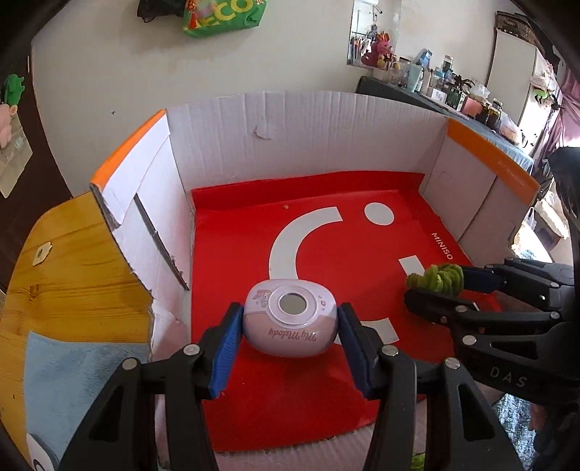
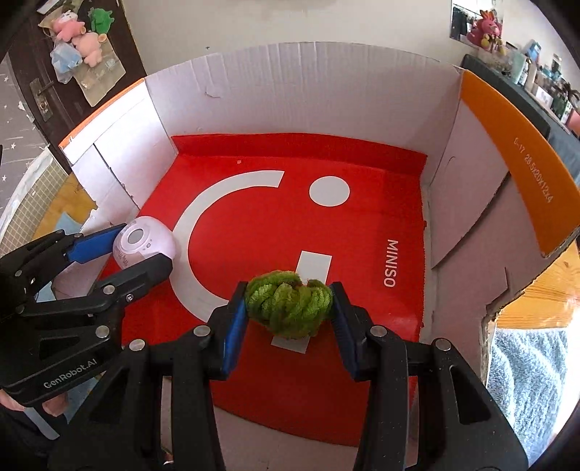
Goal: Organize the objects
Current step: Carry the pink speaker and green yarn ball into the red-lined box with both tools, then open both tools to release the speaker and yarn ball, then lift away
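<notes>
The box (image 2: 311,90) is open on top and at its near side. White walls close its left, back and right. Most of the red liner (image 2: 261,224) lies bare toward the back wall; near the front, two held items occupy it: a pink case (image 1: 290,322) at left and a green ball (image 2: 288,308) at right.

You can read "MINISO" in white on the red liner (image 2: 253,224) of the box floor, toward its right side, beside a big white smiley logo (image 2: 203,232). The pink device (image 1: 290,319) in your left tool (image 1: 288,328) carries "My Melody" in script on its near face. The box's right orange flap (image 2: 514,163) shows "28.5x20x12x4" after a short code you can't quite make out. Your left tool reads "GenRobot.AI"; your right tool (image 1: 431,290) reads "DAS". The green bag (image 1: 221,16) on the far wall shows "ECO".
</notes>
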`<state>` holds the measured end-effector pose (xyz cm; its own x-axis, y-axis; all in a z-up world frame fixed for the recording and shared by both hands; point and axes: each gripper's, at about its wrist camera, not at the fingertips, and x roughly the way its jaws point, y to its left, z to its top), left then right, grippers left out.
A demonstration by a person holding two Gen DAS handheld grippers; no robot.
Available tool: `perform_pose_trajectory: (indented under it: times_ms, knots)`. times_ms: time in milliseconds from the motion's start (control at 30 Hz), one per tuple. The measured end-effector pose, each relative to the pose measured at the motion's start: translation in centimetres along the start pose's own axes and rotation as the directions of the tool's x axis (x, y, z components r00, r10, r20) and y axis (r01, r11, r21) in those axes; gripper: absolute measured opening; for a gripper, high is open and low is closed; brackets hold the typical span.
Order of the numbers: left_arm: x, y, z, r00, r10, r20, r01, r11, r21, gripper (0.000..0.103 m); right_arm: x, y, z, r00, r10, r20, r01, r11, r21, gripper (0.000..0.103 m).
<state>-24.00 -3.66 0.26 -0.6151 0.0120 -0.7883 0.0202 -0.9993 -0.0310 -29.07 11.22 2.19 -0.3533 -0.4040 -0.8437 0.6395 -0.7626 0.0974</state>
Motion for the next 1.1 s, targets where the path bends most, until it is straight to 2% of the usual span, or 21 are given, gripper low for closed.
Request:
perform_pose_trajectory:
  times_ms: [600,700,767,833,1100]
  knots:
    - [0.35,-0.05,0.07,1.0,0.03,0.0,-0.03,1.0,0.002,0.055,0.2,0.05,0.11,1.0,0.009,0.001,-0.009,1.0,0.01,0.044]
    - [0.31,-0.01,-0.01,0.999,0.038,0.005,-0.038,0.999,0.002,0.055,0.2,0.12,0.11,1.0,0.013,0.002,-0.013,1.0,0.008,0.048]
    - [0.3,0.02,-0.04,0.999,0.04,0.009,-0.04,0.999,0.0,0.055,0.17,0.17,0.06,1.0,0.01,0.001,-0.01,1.0,0.007,0.056]
    - [0.32,0.09,0.01,0.999,0.038,0.012,-0.038,0.999,-0.005,0.055,0.09,0.15,0.0,1.0,0.008,0.004,-0.009,1.0,0.006,0.059]
    - [-0.31,0.16,0.08,0.999,0.037,0.033,-0.037,0.999,-0.009,0.056,-0.38,0.21,0.06,1.0,0.011,0.027,-0.011,1.0,0.008,0.059]
